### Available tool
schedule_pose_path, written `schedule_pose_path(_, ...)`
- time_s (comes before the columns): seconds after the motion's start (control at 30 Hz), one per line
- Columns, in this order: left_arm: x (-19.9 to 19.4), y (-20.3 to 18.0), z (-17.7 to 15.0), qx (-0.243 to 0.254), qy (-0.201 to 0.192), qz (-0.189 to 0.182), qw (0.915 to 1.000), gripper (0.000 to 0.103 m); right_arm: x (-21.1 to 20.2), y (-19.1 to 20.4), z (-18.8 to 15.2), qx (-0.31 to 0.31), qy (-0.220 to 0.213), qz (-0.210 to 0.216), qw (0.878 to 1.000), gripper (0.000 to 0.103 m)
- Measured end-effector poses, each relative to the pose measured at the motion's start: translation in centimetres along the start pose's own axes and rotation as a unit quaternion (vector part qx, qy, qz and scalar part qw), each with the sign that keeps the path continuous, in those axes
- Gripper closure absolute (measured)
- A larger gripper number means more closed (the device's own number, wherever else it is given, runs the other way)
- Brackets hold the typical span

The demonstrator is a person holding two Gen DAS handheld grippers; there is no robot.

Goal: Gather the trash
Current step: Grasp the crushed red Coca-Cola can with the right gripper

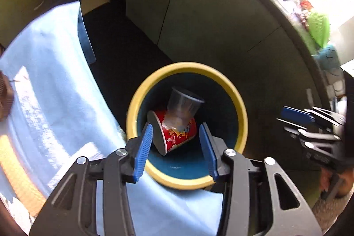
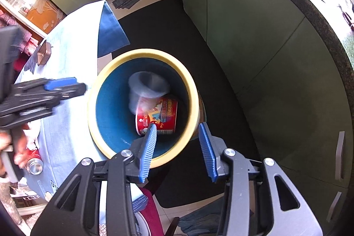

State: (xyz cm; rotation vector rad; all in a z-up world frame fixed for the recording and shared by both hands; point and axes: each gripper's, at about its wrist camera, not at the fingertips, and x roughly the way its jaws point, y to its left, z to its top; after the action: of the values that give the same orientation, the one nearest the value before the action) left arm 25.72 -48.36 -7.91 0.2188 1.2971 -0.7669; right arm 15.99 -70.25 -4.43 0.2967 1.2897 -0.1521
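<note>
Both grippers point steeply down over a round waste bin with a yellow rim and a blue inner wall [image 1: 240,103], which stands on dark floor matting beside a table draped in pale blue cloth [image 1: 50,72].

Left wrist view: the left gripper [image 1: 178,148] hangs above the bin's mouth, jaws parted, blue ribbed pads apart with nothing between them — released. Straight ahead, at 12 o'clock from the pads, a clear plastic cup [image 1: 183,106] lies tilted inside the bin, blurred, on top of a red printed paper noodle cup [image 1: 177,136] lying on its side with its dark base turned toward 9 o'clock. The right gripper [image 1: 309,123] shows at 3 o'clock, outside the rim; its black frame and one blue pad show, with a hand [image 1: 331,183] below it.

Right wrist view: the right gripper [image 2: 180,147] sits above the near rim of the bin at 6 o'clock, jaws parted and holding nothing. The clear cup [image 2: 146,90] is blurred, above the red noodle cup [image 2: 159,116], both within the blue wall. The left gripper [image 2: 55,90] shows at 9 o'clock over the cloth, a hand [image 2: 17,147] gripping its handle. A silver-topped drink can [image 2: 35,166] lies on the cloth at 8 o'clock — well outside the bin. Green cabinet doors [image 2: 254,37] run from 12 to 4 o'clock.
</note>
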Motion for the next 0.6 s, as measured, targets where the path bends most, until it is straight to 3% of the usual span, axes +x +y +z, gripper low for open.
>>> schedule_pose_path(0.1, -5.8, 1.5, -1.9, 0.005, -0.044, -0.018, 0.9989, 0.056, 0.1, 2.2, -0.2, -0.023, 0.002, 0.014, 1.0, 0.063)
schedule_pose_path(0.23, -14.0, 4.3, -6.2, 0.013, -0.141, -0.002, 0.9899, 0.018, 0.5, 7.1, -0.5, -0.079, 0.009, 0.046, 0.996, 0.063)
schedule_pose_path(0.3, -17.5, 5.7, -8.9, 0.023, -0.191, 0.021, 0.9812, 0.009, 0.5, 10.2, -1.0, -0.117, 0.012, 0.069, 0.991, 0.06)
schedule_pose_path(0.43, -22.0, 8.6, -14.1, 0.031, -0.241, 0.066, 0.9678, 0.006, 0.0, 17.9, -3.0, -0.21, 0.023, 0.119, 0.97, 0.057)
schedule_pose_path(0.6, -26.0, 12.9, -20.1, -0.004, -0.256, 0.098, 0.9616, 0.006, -1.2, 28.5, -7.2, -0.344, 0.04, 0.154, 0.925, 0.055)
